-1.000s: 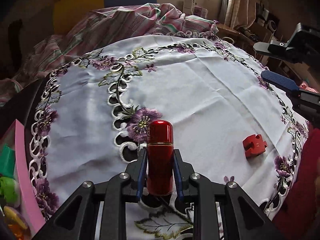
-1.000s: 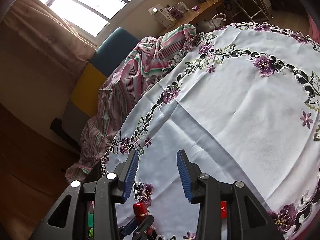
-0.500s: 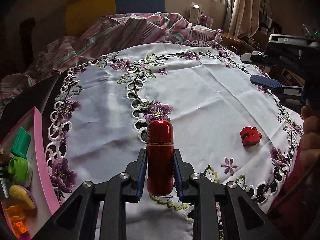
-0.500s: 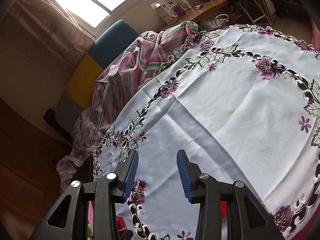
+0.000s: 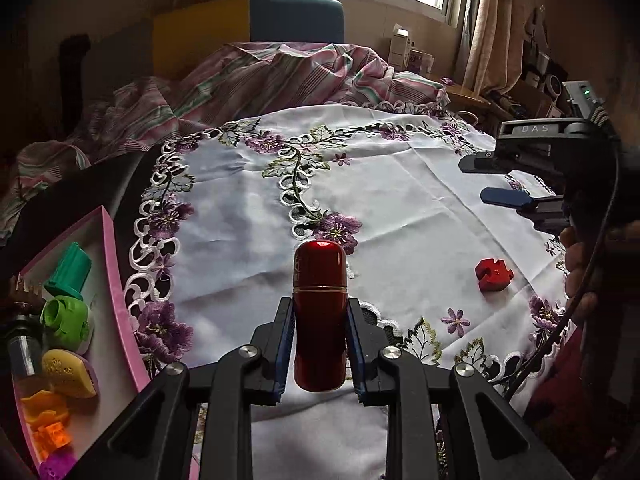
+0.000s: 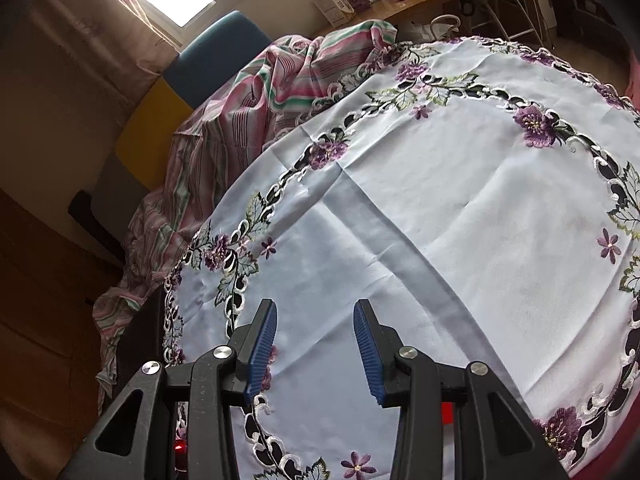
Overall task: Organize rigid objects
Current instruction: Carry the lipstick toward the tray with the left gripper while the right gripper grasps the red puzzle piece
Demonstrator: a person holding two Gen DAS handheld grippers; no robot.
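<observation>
My left gripper (image 5: pixel 319 342) is shut on a glossy red capsule-shaped case (image 5: pixel 319 312), held upright above the embroidered white tablecloth (image 5: pixel 400 208). A small red puzzle-like block (image 5: pixel 493 275) lies on the cloth to the right. At the left edge sits a pink tray (image 5: pixel 116 276) with a green piece (image 5: pixel 64 312), a yellow piece (image 5: pixel 68 372) and orange bits (image 5: pixel 46 428). My right gripper (image 6: pixel 315 350) hovers over the cloth, its jaws opening with nothing between them; it also shows in the left wrist view as the right gripper (image 5: pixel 508 184), held by a hand (image 5: pixel 580 272).
A striped pink blanket (image 5: pixel 280 76) is bunched at the table's far side, before a blue and yellow chair (image 5: pixel 296 16). A wooden side table with boxes (image 6: pixel 384 0) stands beyond. A red sliver (image 6: pixel 447 414) peeks behind my right gripper's body.
My left gripper pulled back and rose with the red case, bringing the pink tray into view. The right gripper tilted down and its jaws widened slightly.
</observation>
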